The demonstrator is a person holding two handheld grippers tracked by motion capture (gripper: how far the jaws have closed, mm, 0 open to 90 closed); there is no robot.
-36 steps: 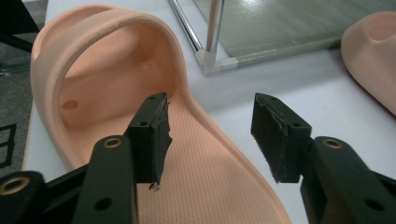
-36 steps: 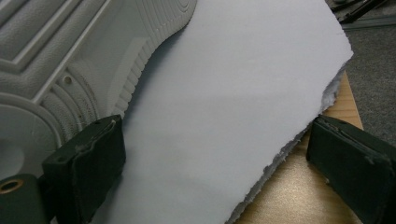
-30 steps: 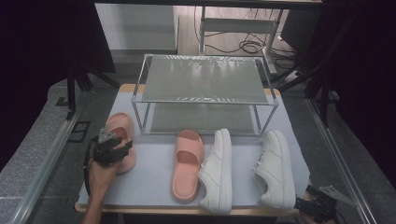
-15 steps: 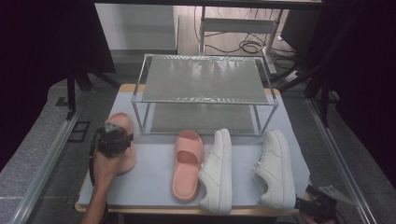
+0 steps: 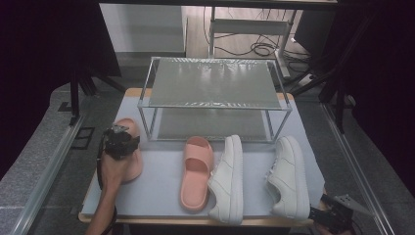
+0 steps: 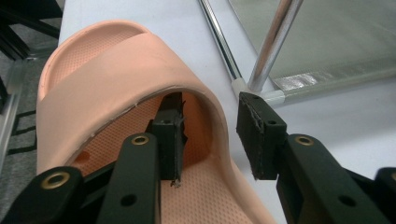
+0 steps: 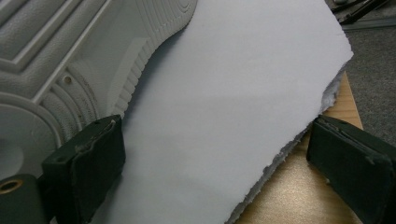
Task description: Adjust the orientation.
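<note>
A pink slipper [image 5: 133,165] lies at the mat's left edge, toe pointing away. My left gripper [image 5: 120,142] hovers over it, open. In the left gripper view its jaws straddle the right side of the slipper's strap [image 6: 107,70]: one jaw sits inside under the strap, the other outside, with the gripper [image 6: 212,107] unclosed. The matching pink slipper [image 5: 195,171] lies mid-mat. Beside it are two white sneakers [image 5: 229,178] [image 5: 288,176]. My right gripper [image 5: 333,218] rests open at the table's front right corner, next to a sneaker's heel [image 7: 60,56]; nothing is between its jaws [image 7: 219,140].
A two-level metal rack [image 5: 210,83] with mesh shelves stands at the back of the grey mat [image 5: 161,186]; its front left leg [image 6: 275,46] is just right of my left gripper. The mat's torn edge and the wooden tabletop [image 7: 299,191] lie under my right gripper.
My left gripper has slid forward along the left slipper, away from the person, until its jaws reach the strap. The right gripper and the shoes have stayed still.
</note>
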